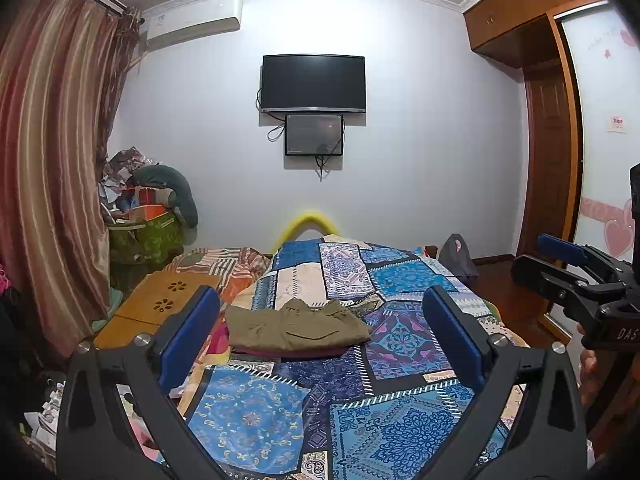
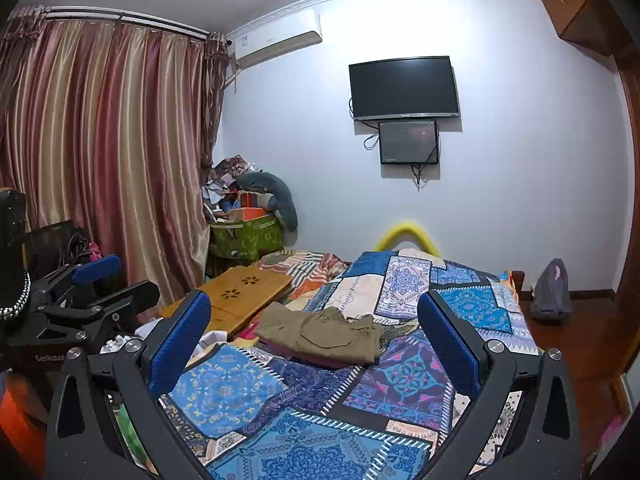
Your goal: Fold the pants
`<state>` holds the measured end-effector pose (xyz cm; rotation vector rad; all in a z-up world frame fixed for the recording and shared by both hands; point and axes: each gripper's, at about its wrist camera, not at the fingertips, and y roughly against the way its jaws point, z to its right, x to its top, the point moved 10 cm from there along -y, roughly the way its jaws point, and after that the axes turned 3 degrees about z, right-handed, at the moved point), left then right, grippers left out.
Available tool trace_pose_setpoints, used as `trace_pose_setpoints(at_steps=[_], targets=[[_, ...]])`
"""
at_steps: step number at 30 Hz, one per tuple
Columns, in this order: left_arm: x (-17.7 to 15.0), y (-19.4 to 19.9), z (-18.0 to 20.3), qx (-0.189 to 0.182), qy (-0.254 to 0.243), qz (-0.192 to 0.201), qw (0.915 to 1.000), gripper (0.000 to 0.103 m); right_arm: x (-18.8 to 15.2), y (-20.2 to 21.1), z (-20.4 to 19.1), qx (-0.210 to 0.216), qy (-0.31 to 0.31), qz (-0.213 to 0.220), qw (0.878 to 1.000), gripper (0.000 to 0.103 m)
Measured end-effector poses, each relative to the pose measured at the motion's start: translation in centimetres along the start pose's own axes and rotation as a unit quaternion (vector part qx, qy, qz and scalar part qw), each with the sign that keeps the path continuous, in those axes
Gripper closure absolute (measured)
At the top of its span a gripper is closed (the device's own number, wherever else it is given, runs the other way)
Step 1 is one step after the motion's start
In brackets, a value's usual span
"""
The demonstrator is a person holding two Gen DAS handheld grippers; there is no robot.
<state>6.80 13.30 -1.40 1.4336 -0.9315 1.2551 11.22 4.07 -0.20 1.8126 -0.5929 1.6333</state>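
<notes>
The bed point(image 1: 404, 344) fills the lower middle of both views, covered by a blue patchwork quilt point(image 2: 304, 396) with ornate printed panels; its right edge drops to dark wood floor point(image 2: 576, 332), its left edge meets a bamboo lap tray point(image 2: 244, 292) with flower cut-outs. Striped satin curtains point(image 2: 100, 152) hang far left. The pants point(image 1: 298, 326), olive-khaki cloth folded into a soft flat rectangle, lie on the quilt mid-bed, over a maroon garment point(image 2: 320, 357) peeking out beneath. Quilt lies bare around them on the near side. The left gripper point(image 1: 320, 344) and right gripper point(image 2: 314, 348) hover with blue-padded jaws spread wide, holding and touching nothing.
</notes>
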Motion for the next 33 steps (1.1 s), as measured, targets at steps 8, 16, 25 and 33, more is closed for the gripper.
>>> trace_pose_setpoints(at_steps=[8, 16, 25, 33], targets=[[0.08, -0.07, 0.17, -0.002, -0.002, -0.001, 1.0000, 0.000, 0.00, 0.06, 0.09, -0.002, 0.000, 0.000, 1.000, 0.000], [-0.07, -0.39, 0.33, -0.009, 0.000, -0.007, 0.9999, 0.000, -0.05, 0.18, 0.17, -0.003, -0.001, -0.001, 1.000, 0.000], [-0.20, -0.56, 0.55, -0.018, 0.002, -0.011, 0.9998, 0.000, -0.02, 0.17, 0.30, -0.004, -0.003, -0.001, 1.000, 0.000], [-0.24, -0.55, 0.68, -0.019, 0.004, -0.010, 0.9998, 0.000, -0.19, -0.01, 0.31, -0.004, -0.007, -0.005, 1.000, 0.000]])
